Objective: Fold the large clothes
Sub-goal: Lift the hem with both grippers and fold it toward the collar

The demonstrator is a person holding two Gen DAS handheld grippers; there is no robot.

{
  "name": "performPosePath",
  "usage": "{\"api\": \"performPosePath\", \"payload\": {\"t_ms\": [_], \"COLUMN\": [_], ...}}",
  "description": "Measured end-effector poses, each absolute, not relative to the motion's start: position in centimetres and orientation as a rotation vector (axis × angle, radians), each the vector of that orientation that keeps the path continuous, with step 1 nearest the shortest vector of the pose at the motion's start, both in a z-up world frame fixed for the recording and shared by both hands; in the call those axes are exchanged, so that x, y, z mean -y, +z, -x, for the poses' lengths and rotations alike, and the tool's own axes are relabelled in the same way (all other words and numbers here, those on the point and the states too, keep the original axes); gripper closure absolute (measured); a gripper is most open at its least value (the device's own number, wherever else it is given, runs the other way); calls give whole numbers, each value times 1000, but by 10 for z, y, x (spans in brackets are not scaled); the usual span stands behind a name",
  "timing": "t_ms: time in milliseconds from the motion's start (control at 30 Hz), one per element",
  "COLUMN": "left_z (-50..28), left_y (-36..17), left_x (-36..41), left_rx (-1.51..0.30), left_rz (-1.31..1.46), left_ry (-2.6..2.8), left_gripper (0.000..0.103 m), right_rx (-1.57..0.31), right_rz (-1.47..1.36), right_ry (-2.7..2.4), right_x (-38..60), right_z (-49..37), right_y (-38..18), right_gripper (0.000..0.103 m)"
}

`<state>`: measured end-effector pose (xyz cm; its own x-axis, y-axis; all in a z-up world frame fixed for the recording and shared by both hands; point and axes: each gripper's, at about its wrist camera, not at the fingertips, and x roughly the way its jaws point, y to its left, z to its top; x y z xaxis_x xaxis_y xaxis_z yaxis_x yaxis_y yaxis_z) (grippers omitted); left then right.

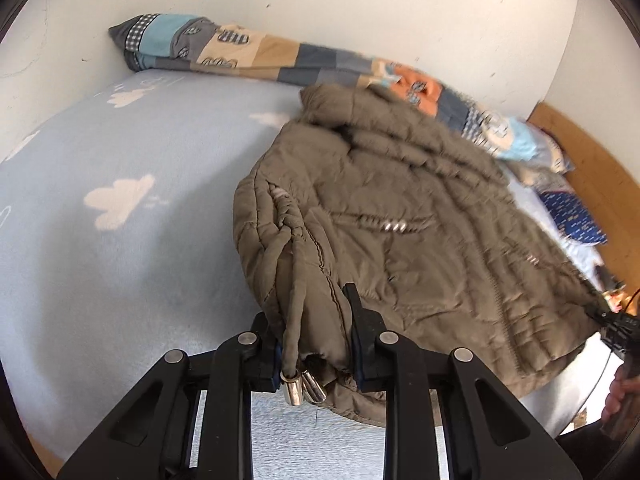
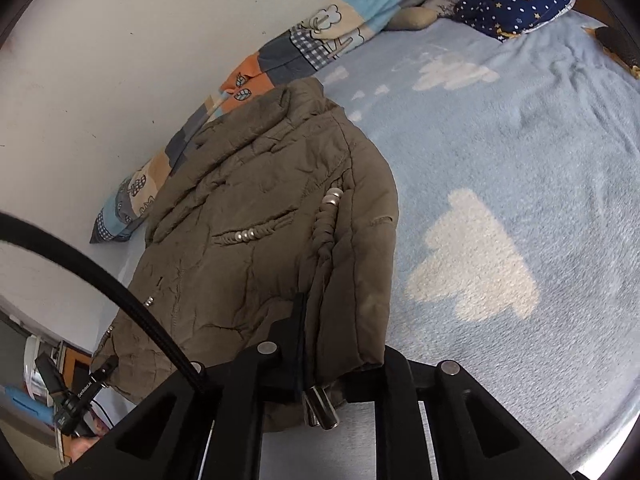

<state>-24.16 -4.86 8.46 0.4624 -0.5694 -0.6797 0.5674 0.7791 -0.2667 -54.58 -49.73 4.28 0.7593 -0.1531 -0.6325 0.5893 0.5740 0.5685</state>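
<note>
Bed (image 2: 520,152), covered with a pale blue blanket (image 1: 120,264) printed with white clouds; on it, a quilted brown jacket (image 1: 400,216), partly spread; a patchwork quilt (image 1: 248,50) bunched along the wall side, just behind the jacket; a navy star-print pillow (image 2: 516,0) at the wooden headboard (image 1: 592,160).

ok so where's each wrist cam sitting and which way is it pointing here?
Left wrist: behind the left gripper, looking across the bed to the wall; its jaws clamp the jacket hem; right gripper and right hand show at the right edge.
Right wrist: behind the right gripper, looking up the bed toward the pillow; jaws clamp the jacket; left gripper shows lower left.
Shared: jacket, bed, patchwork quilt.
</note>
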Motion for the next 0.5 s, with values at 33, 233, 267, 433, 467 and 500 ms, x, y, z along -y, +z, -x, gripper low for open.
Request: {"api": "performPosePath", "payload": {"t_ms": [33, 233, 267, 433, 467, 500], "left_z": [243, 251, 252, 254, 252, 252], "left_y": [91, 116, 118, 130, 132, 133], "left_x": [46, 37, 36, 31, 31, 30], "left_rx": [-818, -737, -732, -711, -710, -710], "left_rz": [8, 23, 22, 27, 28, 27], "left_ry": [-711, -750, -750, -756, -757, -758], "left_gripper": [80, 81, 81, 82, 82, 82], "right_rx": [-541, -443, -428, -383, -377, -378], "right_rz": [-849, -794, -790, -786, -784, -779], "right_ry": [-453, -418, -405, -382, -377, -377], "right_x": [496, 488, 487, 486, 486, 486], "right_z": [548, 558, 559, 569, 571, 572], "right_y": [49, 79, 84, 99, 102, 105], "right_gripper": [90, 91, 91, 91, 91, 91]}}
